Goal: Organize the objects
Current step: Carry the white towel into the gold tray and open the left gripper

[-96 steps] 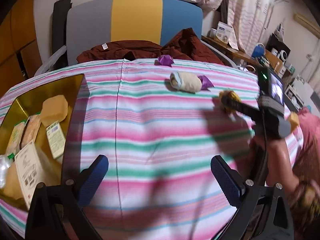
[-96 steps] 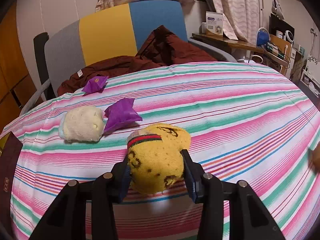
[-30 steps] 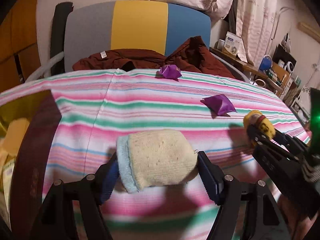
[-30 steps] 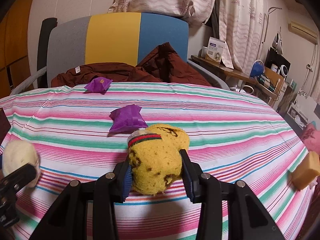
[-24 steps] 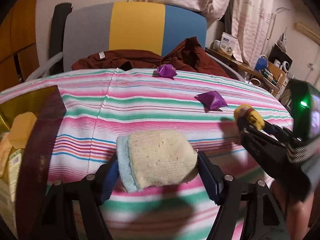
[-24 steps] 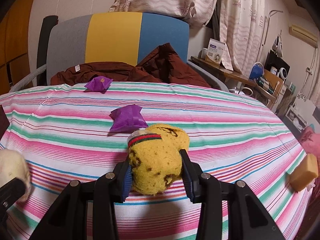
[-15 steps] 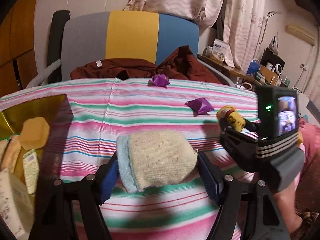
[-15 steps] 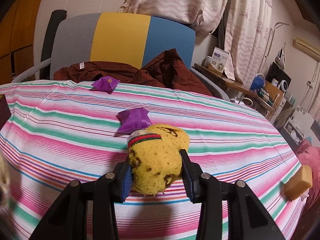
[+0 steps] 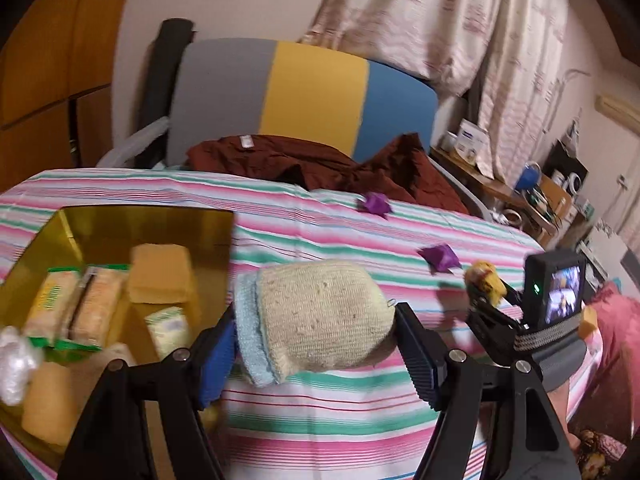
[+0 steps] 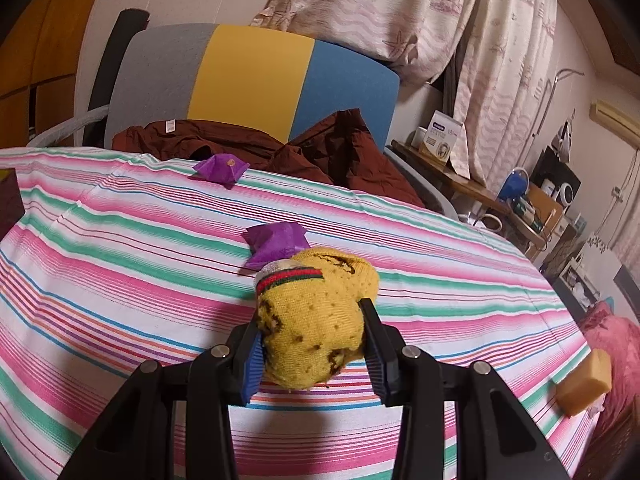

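Your left gripper [image 9: 316, 344] is clamped on a rolled cream sock [image 9: 320, 316], its fingers spread fairly wide around it, held above the striped cloth [image 9: 320, 412] just beside the gold box [image 9: 144, 220]. Your right gripper [image 10: 312, 344] pinches a yellow sock [image 10: 316, 320] at a narrower spread, near a purple pouch [image 10: 276, 242].

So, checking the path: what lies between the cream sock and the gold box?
Nothing: in the left wrist view the sock hangs right beside the box.
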The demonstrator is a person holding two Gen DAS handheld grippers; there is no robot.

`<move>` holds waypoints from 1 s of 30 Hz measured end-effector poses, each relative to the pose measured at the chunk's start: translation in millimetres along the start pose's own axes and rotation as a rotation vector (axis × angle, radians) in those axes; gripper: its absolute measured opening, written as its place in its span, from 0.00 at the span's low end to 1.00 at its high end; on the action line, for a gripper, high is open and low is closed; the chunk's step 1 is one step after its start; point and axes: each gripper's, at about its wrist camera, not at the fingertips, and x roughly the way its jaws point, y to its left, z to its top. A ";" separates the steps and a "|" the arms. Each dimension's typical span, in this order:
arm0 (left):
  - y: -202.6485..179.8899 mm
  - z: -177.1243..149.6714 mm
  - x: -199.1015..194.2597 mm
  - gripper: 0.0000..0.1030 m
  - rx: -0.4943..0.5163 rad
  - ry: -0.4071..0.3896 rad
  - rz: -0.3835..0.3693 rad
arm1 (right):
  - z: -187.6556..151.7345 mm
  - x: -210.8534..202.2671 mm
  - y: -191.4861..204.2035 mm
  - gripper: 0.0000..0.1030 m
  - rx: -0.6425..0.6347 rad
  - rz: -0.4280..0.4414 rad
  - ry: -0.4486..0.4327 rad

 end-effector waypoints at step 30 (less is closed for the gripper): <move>238.1 73.1 71.7 0.76 -0.208 0.190 0.340 | 0.2 2.8 17.1 0.41 -0.086 -0.022 0.011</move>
